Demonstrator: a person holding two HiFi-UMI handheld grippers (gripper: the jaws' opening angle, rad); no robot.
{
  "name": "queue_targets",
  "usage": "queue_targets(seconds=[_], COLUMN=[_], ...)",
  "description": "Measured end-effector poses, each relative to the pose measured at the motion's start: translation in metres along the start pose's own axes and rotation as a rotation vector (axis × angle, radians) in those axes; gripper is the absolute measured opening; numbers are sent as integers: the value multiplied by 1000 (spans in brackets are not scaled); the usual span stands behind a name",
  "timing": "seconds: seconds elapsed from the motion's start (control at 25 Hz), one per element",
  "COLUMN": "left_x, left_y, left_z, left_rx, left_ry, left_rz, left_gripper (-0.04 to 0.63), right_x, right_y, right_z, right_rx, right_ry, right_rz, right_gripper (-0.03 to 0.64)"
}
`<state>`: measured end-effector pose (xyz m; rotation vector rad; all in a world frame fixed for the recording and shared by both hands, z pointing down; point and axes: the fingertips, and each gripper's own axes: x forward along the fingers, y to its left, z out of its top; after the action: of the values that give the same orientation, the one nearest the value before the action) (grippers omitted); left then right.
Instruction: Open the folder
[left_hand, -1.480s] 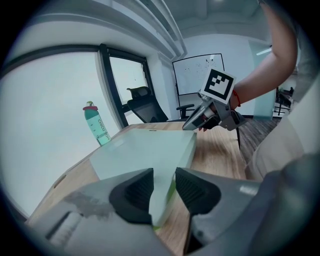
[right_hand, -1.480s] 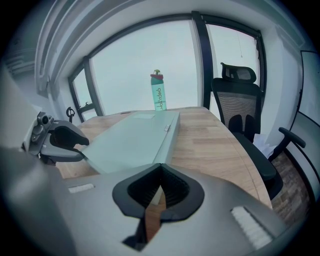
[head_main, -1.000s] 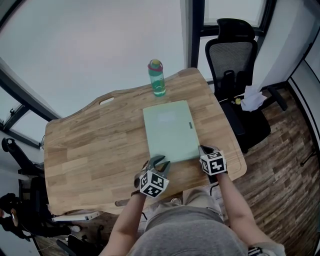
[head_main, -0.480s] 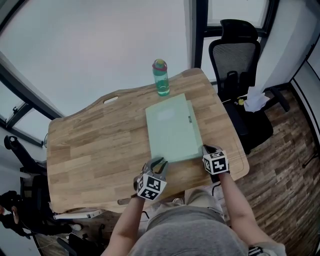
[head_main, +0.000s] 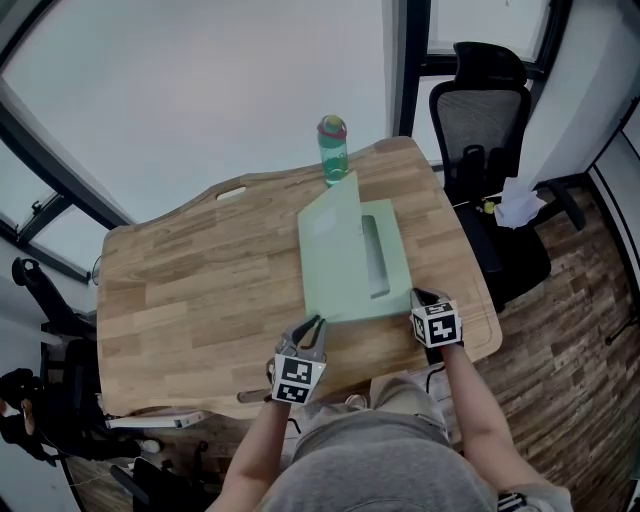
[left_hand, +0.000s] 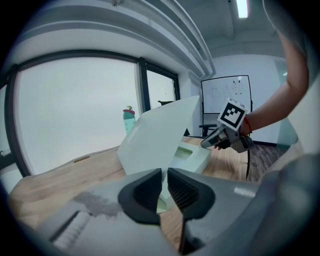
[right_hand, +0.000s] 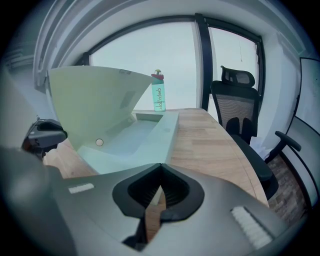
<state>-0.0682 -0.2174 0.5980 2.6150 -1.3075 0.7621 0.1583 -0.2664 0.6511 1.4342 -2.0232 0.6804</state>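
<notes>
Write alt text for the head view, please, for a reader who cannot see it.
A pale green folder lies half open on a wooden table: the left gripper, whose jaws have just been closing, pinches the near corner of its raised cover, and the right gripper is shut on its near right corner. A green bottle stands beyond it.

1. A light wooden plank table (head_main: 200, 290) with wavy, rounded edges has a small oval slot (head_main: 230, 194) cut near its far edge.
2. A pale green plastic box folder (head_main: 335, 260) lies on the right half. Its near end is close to the near edge, and its cover is tilted up.
3. A translucent teal water bottle (head_main: 334, 150) with a pink and yellow cap stands upright at the far edge, just beyond the folder.
</notes>
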Motion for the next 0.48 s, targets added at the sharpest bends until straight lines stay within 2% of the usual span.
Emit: queue_targets(seconds=[0.28,0.48], left_x=[-14,-23], left_y=[18,31], left_z=[-5,-11], left_rx=[-66,-165], left_ry=[-22,-33], left_rz=[78,135], left_gripper=[25,17], right_x=[0,1], right_y=[1,0], right_z=[1,1], right_rx=[-10,-17], right_ry=[0,2], right_rz=[-2,0], right_gripper=[0,0])
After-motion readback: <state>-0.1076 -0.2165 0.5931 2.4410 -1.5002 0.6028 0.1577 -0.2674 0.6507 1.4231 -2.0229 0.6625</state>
